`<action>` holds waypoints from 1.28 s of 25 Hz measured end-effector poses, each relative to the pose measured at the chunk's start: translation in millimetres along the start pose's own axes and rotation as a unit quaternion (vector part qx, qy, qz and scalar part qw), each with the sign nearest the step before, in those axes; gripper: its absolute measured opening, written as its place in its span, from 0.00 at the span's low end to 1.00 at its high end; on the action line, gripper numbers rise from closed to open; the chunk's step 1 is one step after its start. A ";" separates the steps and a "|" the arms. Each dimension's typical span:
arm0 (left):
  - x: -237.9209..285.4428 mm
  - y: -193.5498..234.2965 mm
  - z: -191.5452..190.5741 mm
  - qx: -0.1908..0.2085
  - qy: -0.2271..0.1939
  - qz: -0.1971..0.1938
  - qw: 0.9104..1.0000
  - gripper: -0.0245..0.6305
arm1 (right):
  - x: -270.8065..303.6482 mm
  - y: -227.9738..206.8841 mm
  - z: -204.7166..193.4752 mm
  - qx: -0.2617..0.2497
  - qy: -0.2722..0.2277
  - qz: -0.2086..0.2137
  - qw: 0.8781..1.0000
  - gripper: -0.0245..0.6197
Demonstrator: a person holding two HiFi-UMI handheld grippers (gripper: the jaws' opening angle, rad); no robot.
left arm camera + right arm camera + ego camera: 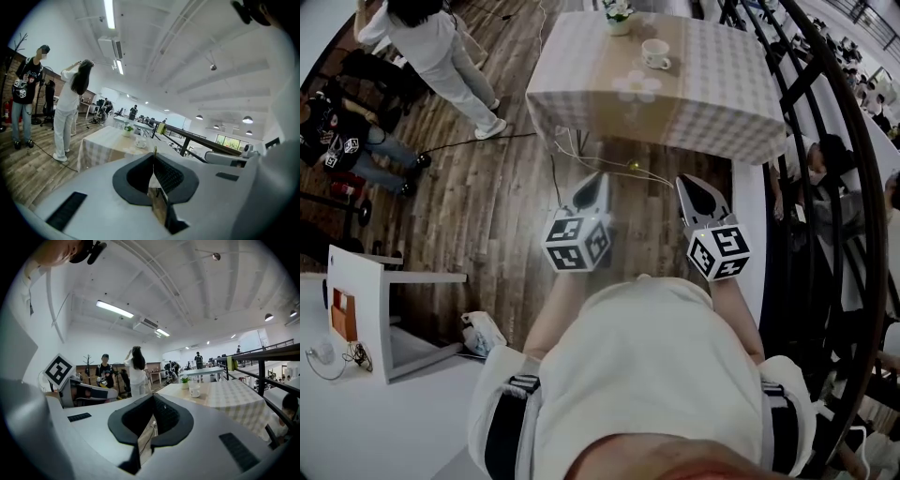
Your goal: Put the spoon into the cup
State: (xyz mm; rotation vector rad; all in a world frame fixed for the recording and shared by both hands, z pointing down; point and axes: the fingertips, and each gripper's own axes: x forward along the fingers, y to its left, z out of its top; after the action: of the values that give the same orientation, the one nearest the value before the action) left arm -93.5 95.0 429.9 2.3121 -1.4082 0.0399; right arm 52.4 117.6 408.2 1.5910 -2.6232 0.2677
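Note:
A white cup [655, 53] on a saucer stands on a table with a checked cloth [722, 84] ahead of me; the cup [140, 141] also shows beyond the left jaws and the cup [194, 390] to the right of the right jaws. My left gripper [602, 176] is held over the wooden floor, short of the table, jaws closed together. A thin gold sliver, apparently the spoon [154, 150], sticks out at its tips. My right gripper [685, 181] hangs beside it at the same distance, with jaws [153, 397] shut and nothing between them.
A small potted plant [619, 17] stands behind the cup. Cables [581, 150] trail on the floor before the table. A black railing [825, 187] runs along the right. A white cabinet [366, 309] stands at my left. A standing person [441, 47] and a seated one [337, 131] are far left.

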 end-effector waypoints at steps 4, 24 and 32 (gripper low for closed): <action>18.6 0.6 3.3 -0.004 -0.002 0.008 1.000 0.04 | 11.6 -18.8 -0.6 0.004 0.006 0.005 1.000 0.04; 105.4 43.3 21.2 -0.028 0.017 0.009 0.999 0.04 | 97.0 -61.8 -5.3 0.012 0.036 0.005 0.999 0.04; 178.0 65.4 70.2 -0.020 0.010 -0.015 1.000 0.04 | 165.2 -94.2 29.9 -0.002 0.025 -0.008 1.000 0.04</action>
State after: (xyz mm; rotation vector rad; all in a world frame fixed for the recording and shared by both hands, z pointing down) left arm -76.8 -106.6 432.0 2.2923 -1.3520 0.0259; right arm 60.1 -74.6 413.3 1.5809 -2.5718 0.2958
